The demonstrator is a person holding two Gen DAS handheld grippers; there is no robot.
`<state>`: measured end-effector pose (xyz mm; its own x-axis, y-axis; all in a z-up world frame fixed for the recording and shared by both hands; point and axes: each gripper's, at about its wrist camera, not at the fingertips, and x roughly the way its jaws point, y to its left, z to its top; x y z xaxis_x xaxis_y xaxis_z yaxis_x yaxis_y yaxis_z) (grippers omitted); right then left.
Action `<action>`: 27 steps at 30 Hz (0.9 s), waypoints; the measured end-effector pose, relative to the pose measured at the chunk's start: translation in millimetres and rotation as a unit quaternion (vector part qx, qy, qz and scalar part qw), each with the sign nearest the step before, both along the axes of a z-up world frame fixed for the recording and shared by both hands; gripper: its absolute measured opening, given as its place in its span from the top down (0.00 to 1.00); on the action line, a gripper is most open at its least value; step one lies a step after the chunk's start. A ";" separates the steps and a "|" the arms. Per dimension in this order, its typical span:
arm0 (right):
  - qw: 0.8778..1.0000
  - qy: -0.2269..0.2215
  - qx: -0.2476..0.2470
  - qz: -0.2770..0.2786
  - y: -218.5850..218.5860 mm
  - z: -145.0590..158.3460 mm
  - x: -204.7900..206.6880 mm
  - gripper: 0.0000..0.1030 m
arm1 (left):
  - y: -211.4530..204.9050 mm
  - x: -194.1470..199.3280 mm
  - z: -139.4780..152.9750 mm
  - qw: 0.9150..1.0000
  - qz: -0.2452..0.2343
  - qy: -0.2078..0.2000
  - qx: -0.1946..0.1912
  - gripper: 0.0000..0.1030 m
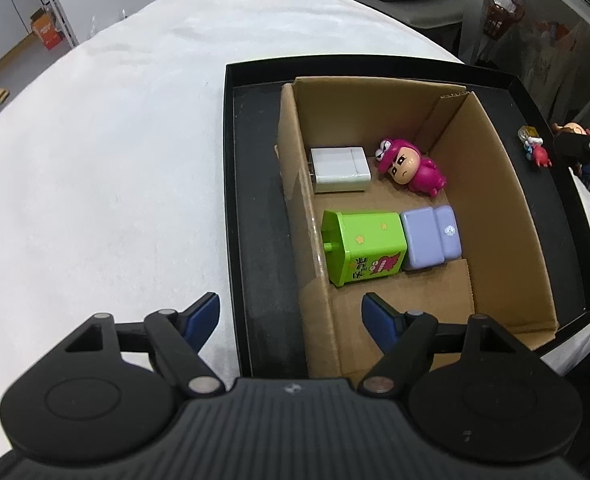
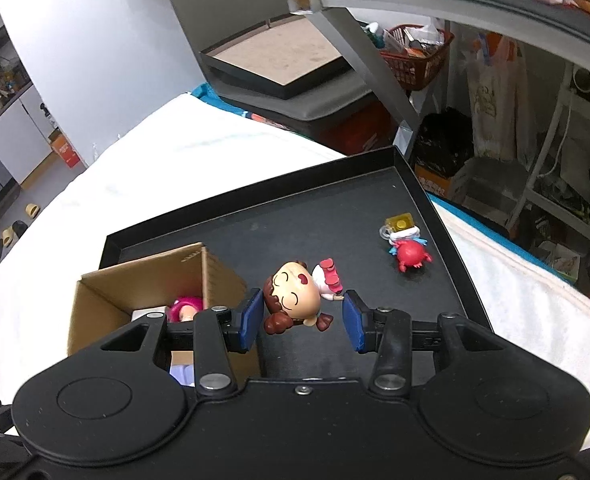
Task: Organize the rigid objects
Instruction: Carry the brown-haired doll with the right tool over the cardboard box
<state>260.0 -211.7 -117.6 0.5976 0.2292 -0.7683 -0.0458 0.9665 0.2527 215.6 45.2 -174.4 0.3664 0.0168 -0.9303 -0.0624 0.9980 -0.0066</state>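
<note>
The right gripper (image 2: 303, 316) stands with its blue-padded jaws spread wide, and between them lies a brown-haired cartoon girl figurine with a red bow (image 2: 295, 300). Its hair is touching or nearly touching the left pad, while a clear gap separates it from the right pad, so it is not clamped. The figurine rests on its back on the floor of a shallow black rectangular tray (image 2: 435, 204), just beside the outer wall of an open brown cardboard box (image 2: 215, 276) that stands in the same tray. Farther out on the tray lies a small red crab-like charm with a yellow block attached (image 2: 409, 254), well apart from the figurine.

The left gripper (image 1: 291, 316) is also wide open and holds nothing; it hovers over the near corner of the box (one finger over the white cloth (image 1: 115, 160), the other over the cardboard). Inside the box lie a green cartoon-printed toy bin on its side (image 1: 365, 246), touching a lilac toy sofa (image 1: 431, 238), and beyond them a white plug adapter (image 1: 339, 170) and a magenta-costumed figurine (image 1: 411, 168).
</note>
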 end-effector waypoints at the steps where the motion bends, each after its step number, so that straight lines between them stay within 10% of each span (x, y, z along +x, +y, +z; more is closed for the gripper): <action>1: 1.000 -0.001 -0.002 0.003 3.1 1.8 -1.1 0.59 | 1.5 -0.1 -0.5 1.000 0.002 0.000 -0.004 0.27; 27: 0.996 -0.001 -0.024 0.086 81.3 14.5 -19.6 0.59 | 9.4 -3.7 -5.4 0.997 -0.021 -0.010 -0.071 0.85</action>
